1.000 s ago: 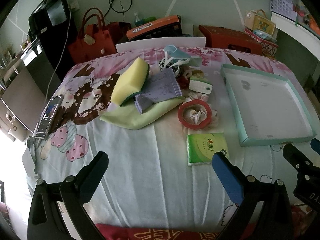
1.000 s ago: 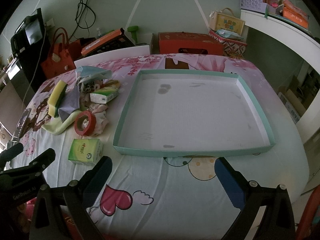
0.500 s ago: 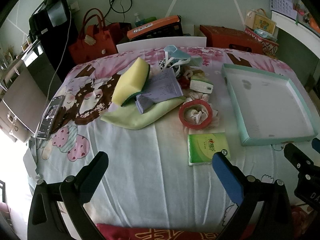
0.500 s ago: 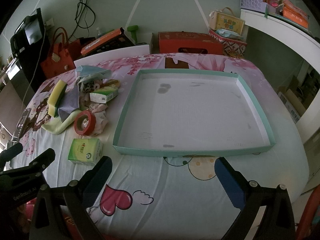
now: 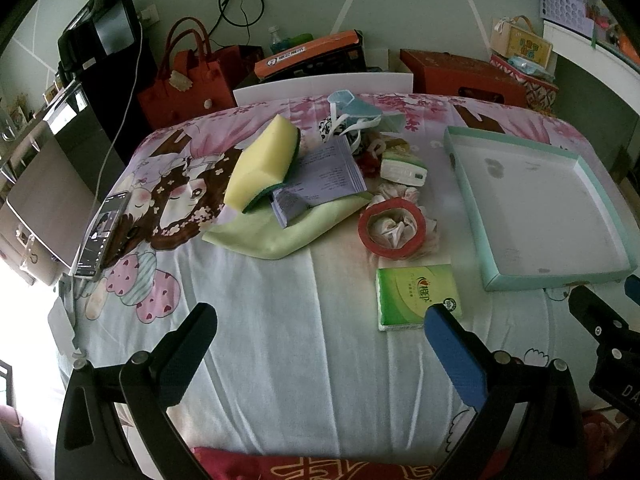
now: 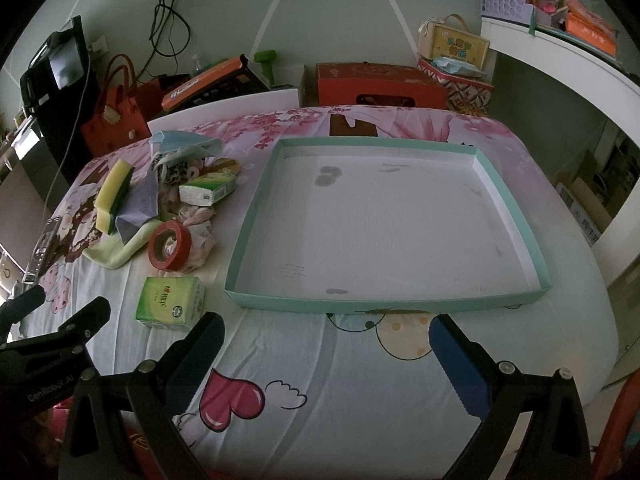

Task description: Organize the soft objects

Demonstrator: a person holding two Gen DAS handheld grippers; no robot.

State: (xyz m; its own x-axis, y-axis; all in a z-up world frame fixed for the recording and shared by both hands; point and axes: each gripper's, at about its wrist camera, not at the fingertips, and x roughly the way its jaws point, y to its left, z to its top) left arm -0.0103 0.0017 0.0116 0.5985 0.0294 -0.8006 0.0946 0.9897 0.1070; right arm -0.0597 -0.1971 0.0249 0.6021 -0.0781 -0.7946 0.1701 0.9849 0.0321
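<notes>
Soft goods, assorted, on a bench under a cartoon-print cloth (image 5: 280, 320). Tray (image 6: 516, 216), shallow, teal-rimmed with white floor, nothing inside, on the right half of the bench. Green tissue pack (image 5: 416, 296), flat, just off the tray's near left corner, apart from it. Red tape roll (image 5: 394, 228) beyond the pack, lying flat, with crumpled white-and-pink fabric (image 5: 390, 226) in its hole and bunched beside it. Yellow sponge (image 5: 262, 162) with green backing, tilted, leaning on a printed paper sheet (image 5: 328, 172); both rest on a pale green cloth (image 5: 272, 236). Second, smaller tissue pack (image 6: 208, 193), white and green, at the far side of the pile. Light blue face mask (image 5: 352, 106) with white straps behind it. Phone (image 5: 102, 232), screen lit, near the left bench edge, well apart from the pile. Left hand-held gripper (image 5: 316, 338), jaws spread wide, nothing held, above the cloth with its blue finger (image 5: 454, 354) near the green pack's near corner. Right hand-held gripper (image 6: 326, 344), jaws likewise spread and unloaded, before the tray's near rim.
</notes>
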